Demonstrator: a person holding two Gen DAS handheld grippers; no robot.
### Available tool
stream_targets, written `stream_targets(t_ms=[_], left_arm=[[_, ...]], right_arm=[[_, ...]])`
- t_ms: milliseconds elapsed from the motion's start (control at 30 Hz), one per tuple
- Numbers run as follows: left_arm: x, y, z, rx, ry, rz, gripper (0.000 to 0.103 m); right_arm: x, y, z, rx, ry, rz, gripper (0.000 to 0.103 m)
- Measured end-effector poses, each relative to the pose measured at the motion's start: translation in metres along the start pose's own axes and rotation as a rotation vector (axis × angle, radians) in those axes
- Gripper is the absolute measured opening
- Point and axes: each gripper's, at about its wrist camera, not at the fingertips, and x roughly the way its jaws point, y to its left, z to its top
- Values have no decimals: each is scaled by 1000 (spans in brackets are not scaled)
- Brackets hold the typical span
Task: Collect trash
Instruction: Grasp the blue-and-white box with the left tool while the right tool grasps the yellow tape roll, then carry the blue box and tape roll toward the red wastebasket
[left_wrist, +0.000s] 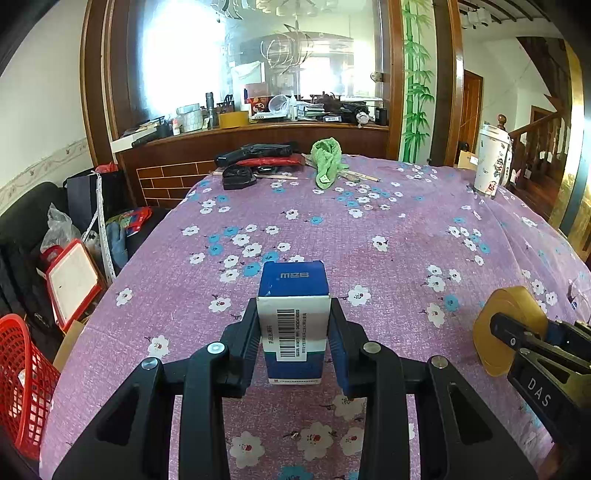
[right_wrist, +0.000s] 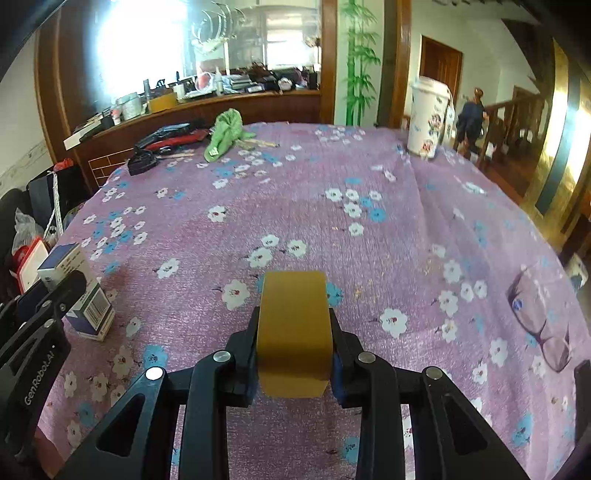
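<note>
My left gripper (left_wrist: 294, 314) is shut on a blue and white carton box (left_wrist: 293, 317) with a barcode, held just above the purple flowered tablecloth (left_wrist: 369, 229). The box also shows in the right wrist view (right_wrist: 79, 291) at the left, between the left gripper's fingers (right_wrist: 62, 291). My right gripper (right_wrist: 293, 332) is shut on a yellow-brown tape roll (right_wrist: 293, 332). The roll also shows in the left wrist view (left_wrist: 511, 328) at the right, clamped by the right gripper (left_wrist: 517, 336).
A red mesh basket (left_wrist: 22, 384) stands off the table's left edge. A white lidded paper cup (right_wrist: 428, 118) stands at the far right. A green cloth (left_wrist: 327, 162), black items (left_wrist: 255, 151) and sticks lie at the far end. Glasses (right_wrist: 543, 317) lie at the right.
</note>
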Motion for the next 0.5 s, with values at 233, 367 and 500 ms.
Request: stream_targets(t_ms=[233,367,500], left_arm=[[-3,-4,0,15,-7,1,33],[-5,-4,0,14,-16,2,33],[-6,-3,0,14,-17,1,33]], right_arm=[[-15,12,-1,-44,-70,54,32],[-19,19,-2,-68,-87,75,32],[-20,21,-3,-75,-91,80,32]])
